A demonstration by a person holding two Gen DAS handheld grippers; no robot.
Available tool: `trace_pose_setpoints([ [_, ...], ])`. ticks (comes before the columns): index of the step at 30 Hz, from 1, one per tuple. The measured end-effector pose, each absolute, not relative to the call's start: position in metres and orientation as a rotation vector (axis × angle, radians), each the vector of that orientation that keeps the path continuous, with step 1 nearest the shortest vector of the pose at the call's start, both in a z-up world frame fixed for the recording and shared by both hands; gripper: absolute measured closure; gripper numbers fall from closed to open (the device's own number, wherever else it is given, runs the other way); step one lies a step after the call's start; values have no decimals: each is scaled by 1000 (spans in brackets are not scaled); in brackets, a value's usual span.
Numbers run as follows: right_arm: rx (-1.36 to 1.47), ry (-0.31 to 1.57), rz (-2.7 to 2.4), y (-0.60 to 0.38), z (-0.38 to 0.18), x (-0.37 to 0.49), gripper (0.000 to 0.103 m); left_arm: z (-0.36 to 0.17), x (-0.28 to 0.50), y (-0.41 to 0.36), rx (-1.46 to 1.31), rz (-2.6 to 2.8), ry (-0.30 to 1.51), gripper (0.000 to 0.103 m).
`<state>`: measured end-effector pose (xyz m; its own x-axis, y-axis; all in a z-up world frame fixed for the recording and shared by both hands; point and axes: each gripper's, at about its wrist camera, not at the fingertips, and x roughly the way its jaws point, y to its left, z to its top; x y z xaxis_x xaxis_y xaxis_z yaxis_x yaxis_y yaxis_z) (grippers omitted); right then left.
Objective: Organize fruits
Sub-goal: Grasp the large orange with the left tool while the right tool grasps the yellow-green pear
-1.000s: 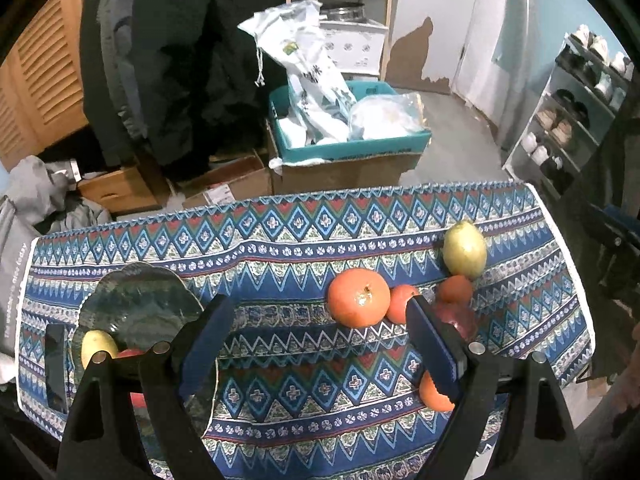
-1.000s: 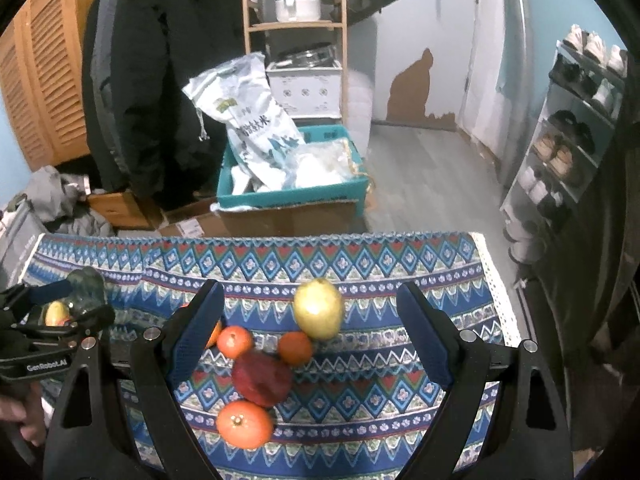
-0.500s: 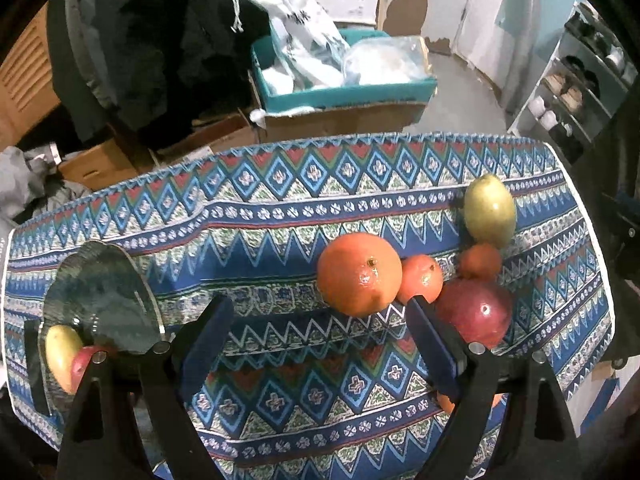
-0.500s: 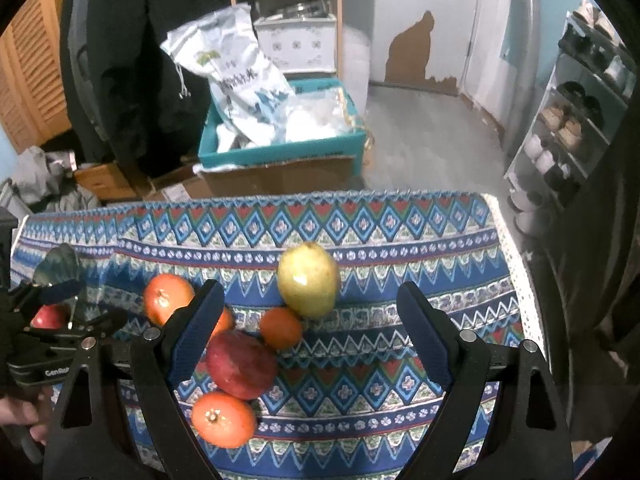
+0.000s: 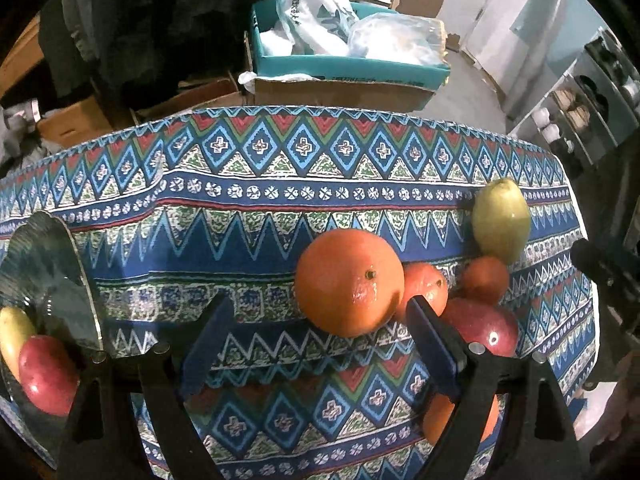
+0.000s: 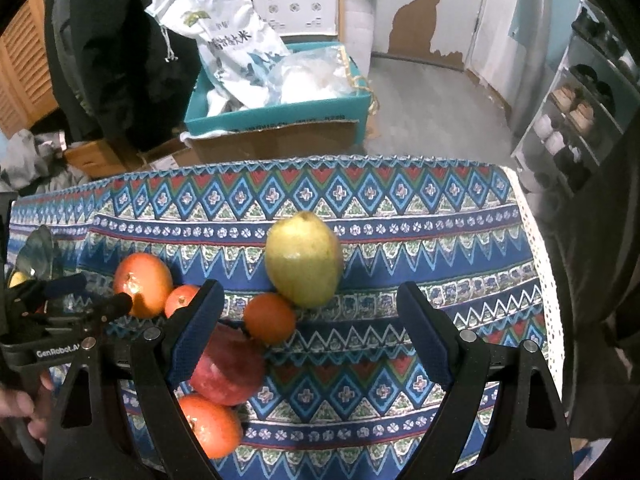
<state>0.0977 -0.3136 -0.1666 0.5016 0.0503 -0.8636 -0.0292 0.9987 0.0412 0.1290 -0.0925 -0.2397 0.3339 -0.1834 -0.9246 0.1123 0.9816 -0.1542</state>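
**A:** So where are we with the fruit? The big orange (image 5: 349, 282) sits on the patterned cloth (image 5: 256, 216) at the left end of a cluster: a smaller orange fruit (image 5: 428, 284) touching it, another small one (image 5: 484, 280) just beyond, a red apple (image 5: 486, 330) in front, a yellow-green pear-looking fruit (image 5: 500, 220) at the back, and one more orange (image 6: 210, 424) nearest the table edge.

**B:** Six loose ones then. Anything sorted yet?

**A:** Looks like two. The glass plate (image 5: 48, 272) at the far left holds a red apple (image 5: 46, 374) and a yellowish fruit (image 5: 12, 336) touching each other. So I'd guess we're maybe a quarter in, most of it left.

**B:** And the grippers?

**A:** The left gripper (image 5: 316, 350) has its jaws spread wide and nothing between them. The big orange is just ahead of the tips, a bit toward the right finger, not inside the gap yet. My guess is that's the next pick.

**B:** Right one?

**A:** The right gripper (image 6: 310, 334) is spread wide too, empty. The pear sits ahead of it, roughly centred, with a small orange fruit nearer the tips and toward the left finger, and the apple is partly hidden behind that finger.

**B:** Background stuff?

**A:** A teal box (image 6: 280, 112) with bags in it beyond the table. Not relevant.
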Motion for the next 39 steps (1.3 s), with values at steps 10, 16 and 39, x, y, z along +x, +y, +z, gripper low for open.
trace_pose_setpoints([
  [10, 22, 1091, 65, -313, -193, 120, 15, -254, 146, -103, -97, -182, 1247, 14],
  [16, 21, 1139, 79, -312, -214, 135, 15, -266, 154, -106, -121, -182, 1270, 14],
  [39, 84, 1209, 99, -301, -259, 168, 32, -271, 151, -106, -148, -254, 1243, 34],
])
